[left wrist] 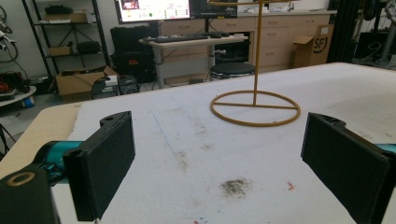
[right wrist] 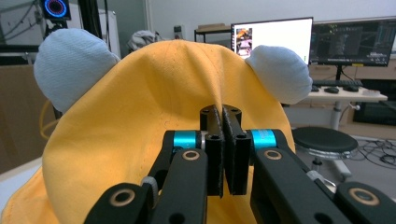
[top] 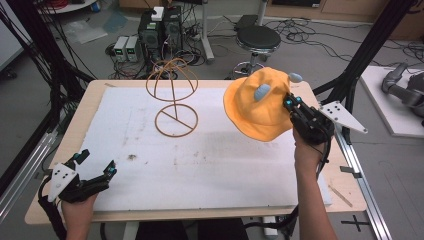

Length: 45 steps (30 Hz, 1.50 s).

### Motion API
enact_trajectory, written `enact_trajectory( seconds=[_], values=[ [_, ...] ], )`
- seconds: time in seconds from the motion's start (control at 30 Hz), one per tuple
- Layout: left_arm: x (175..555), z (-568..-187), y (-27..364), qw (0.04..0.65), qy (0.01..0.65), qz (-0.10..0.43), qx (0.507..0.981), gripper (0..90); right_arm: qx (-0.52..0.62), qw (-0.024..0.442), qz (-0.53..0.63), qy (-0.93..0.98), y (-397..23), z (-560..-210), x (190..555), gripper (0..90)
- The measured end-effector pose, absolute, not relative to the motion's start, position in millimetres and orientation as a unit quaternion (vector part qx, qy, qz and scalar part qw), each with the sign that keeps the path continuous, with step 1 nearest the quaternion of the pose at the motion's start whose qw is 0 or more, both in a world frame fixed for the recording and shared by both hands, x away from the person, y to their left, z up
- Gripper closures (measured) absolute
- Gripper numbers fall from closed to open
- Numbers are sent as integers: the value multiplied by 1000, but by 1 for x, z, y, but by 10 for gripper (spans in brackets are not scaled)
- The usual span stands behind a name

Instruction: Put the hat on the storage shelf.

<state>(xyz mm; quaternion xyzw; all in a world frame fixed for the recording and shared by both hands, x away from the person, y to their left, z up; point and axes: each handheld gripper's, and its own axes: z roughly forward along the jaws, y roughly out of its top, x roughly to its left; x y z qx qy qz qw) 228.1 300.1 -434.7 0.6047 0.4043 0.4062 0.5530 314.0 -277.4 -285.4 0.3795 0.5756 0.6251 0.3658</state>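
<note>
An orange hat point(top: 257, 105) with two pale blue ears hangs in the air over the table's right side, held by my right gripper point(top: 291, 102), which is shut on its brim. In the right gripper view the jaws pinch the orange cloth point(right wrist: 154, 121) and both blue ears point(right wrist: 70, 67) stand up behind them. A tan wire hat stand point(top: 173, 96) rises from its ring base at the table's back middle, left of the hat. My left gripper point(top: 96, 162) rests open at the front left corner, with the stand's base point(left wrist: 255, 108) ahead of it.
A white sheet point(top: 200, 160) covers the wooden table point(top: 75, 125), with a dark smudge point(left wrist: 236, 186) near the left gripper. Behind the table stand computer boxes point(top: 160, 30), a black stool point(top: 257, 40) and loose cables. Black frame posts flank both sides.
</note>
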Motion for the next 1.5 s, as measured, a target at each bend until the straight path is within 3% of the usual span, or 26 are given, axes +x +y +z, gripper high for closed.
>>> enact_trajectory(
  seconds=[1.0,1.5],
  values=[
    [228,-432,295,569,394,402,599,103,334,378,631,589,-169,-221,362,890],
    [225,-430,296,582,393,398,589,103,330,371,636,590,-121,-214,385,889]
  ],
)
